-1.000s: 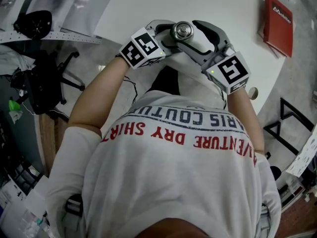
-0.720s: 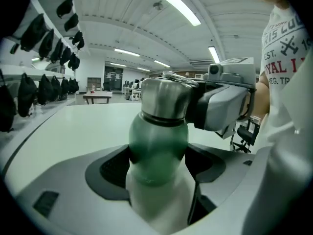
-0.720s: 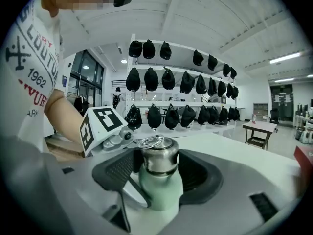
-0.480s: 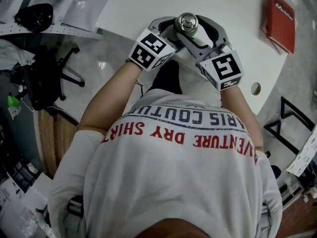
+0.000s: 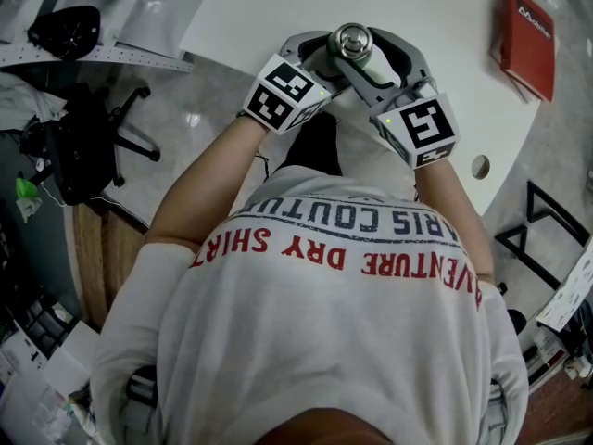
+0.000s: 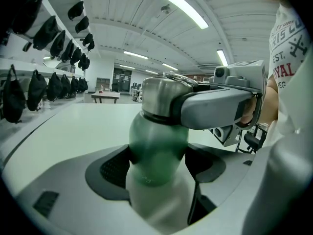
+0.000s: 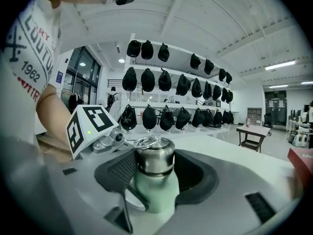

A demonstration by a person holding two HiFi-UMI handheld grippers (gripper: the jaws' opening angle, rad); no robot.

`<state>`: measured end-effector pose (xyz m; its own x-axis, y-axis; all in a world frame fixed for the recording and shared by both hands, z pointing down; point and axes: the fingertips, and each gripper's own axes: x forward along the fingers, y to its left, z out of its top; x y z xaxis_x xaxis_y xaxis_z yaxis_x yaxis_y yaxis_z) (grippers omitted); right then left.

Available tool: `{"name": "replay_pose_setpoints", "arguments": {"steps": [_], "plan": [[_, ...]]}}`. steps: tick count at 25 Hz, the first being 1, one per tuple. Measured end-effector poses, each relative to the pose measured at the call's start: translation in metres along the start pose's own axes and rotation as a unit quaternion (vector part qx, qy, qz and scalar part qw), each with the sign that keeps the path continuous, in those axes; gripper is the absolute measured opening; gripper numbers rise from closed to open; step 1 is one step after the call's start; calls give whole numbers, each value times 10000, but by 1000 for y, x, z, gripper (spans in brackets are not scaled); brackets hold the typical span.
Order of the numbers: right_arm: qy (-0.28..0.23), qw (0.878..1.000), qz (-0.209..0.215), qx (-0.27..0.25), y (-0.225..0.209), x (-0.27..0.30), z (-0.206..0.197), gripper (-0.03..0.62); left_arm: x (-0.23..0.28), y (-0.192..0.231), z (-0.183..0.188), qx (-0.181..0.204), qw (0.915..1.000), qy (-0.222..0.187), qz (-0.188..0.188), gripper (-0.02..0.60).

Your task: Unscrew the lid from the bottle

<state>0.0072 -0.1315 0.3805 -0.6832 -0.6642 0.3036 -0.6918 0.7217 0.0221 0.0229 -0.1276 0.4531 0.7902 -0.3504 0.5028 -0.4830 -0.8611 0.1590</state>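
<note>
- One pale green metal bottle (image 6: 157, 146) upright over white table (image 5: 435, 26), round steel lid (image 7: 154, 156) seated on top — contents hidden.
- Clamped round green body just below lid: left gripper (image 6: 157, 164).
- Just closed in, pads pinching lid's sides: right gripper (image 7: 155, 171).

Brushed steel, satin paint, matt plastic, cloth
The lid (image 7: 154, 156) is bare brushed metal with a dull sheen; the bottle (image 6: 157, 148) body wears a pale green satin coat. The left tongs (image 6: 157, 166) are matt grey plastic with dark, finely dimpled pads (image 6: 115, 169). The desk (image 5: 435, 26) is smooth, faintly glossy white; the T-shirt (image 5: 324, 341) is soft printed cloth.
</note>
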Motion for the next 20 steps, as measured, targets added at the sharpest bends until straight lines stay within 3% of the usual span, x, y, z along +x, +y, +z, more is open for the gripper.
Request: {"name": "replay_pose_setpoints", "arguments": {"steps": [11,20], "plan": [[133,9979,625,-123,3,1,0,241,-2,0,-3,383,9969,262,-629,358],[262,9901,1340,-341,8,1,1,241,-4,-3,-6,849,9843,629,-1416,359]]}}
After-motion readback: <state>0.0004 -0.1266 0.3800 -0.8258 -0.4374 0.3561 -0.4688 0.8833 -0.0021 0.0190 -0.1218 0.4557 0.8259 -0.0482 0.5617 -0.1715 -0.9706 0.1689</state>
